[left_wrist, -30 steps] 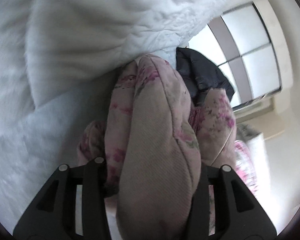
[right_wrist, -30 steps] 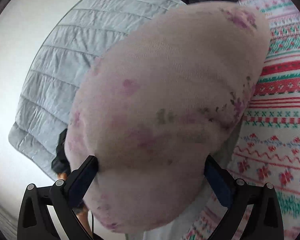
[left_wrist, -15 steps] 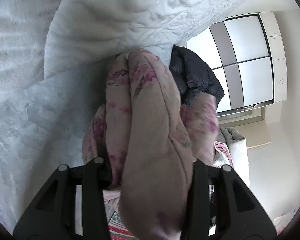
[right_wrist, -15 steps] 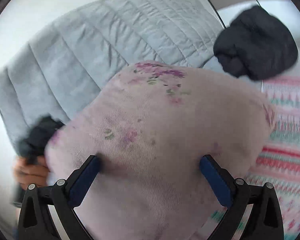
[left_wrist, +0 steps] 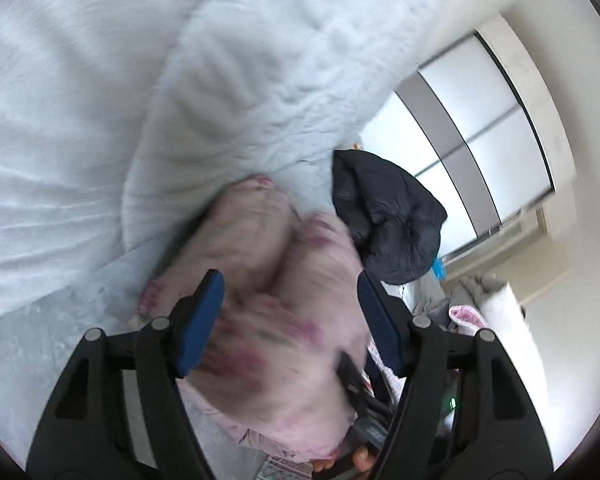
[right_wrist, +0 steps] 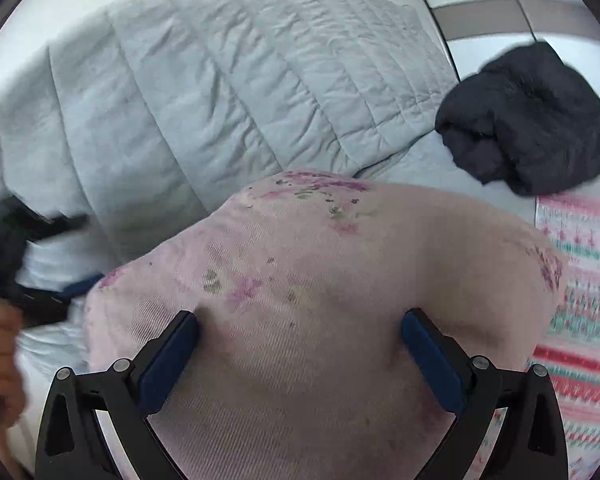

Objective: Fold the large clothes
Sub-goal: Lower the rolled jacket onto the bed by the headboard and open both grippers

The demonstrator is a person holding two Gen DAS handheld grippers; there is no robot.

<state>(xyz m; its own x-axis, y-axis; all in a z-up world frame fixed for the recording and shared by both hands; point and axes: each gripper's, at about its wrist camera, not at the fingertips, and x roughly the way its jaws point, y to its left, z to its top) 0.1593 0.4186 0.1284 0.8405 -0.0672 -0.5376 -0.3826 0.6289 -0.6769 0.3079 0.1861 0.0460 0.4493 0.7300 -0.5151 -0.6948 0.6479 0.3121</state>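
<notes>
Pink floral garment point(right_wrist: 308, 280) bears no readable writing; right tool point(right_wrist: 300, 344) clamps it, left tool point(left_wrist: 290, 312) has just been opening, pads apart around it.

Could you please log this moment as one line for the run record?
left tool: just opened, pads off pink floral padded garment | right tool: clamped on garment | black bundled jacket: apart, on bed

Pink garment point(right_wrist: 320, 300) bulks between right gripper point(right_wrist: 300, 344) jaws, blocking the way ahead. Quilt point(right_wrist: 220, 80) walls off far and left. Black bundle point(right_wrist: 528, 120) sits far right, apart from garment. Patterned blanket point(right_wrist: 580, 320) on the right lies flat, free to pass over. Left gripper point(left_wrist: 292, 312) just opened, garment between, quilt point(left_wrist: 180, 80) close ahead.
</notes>
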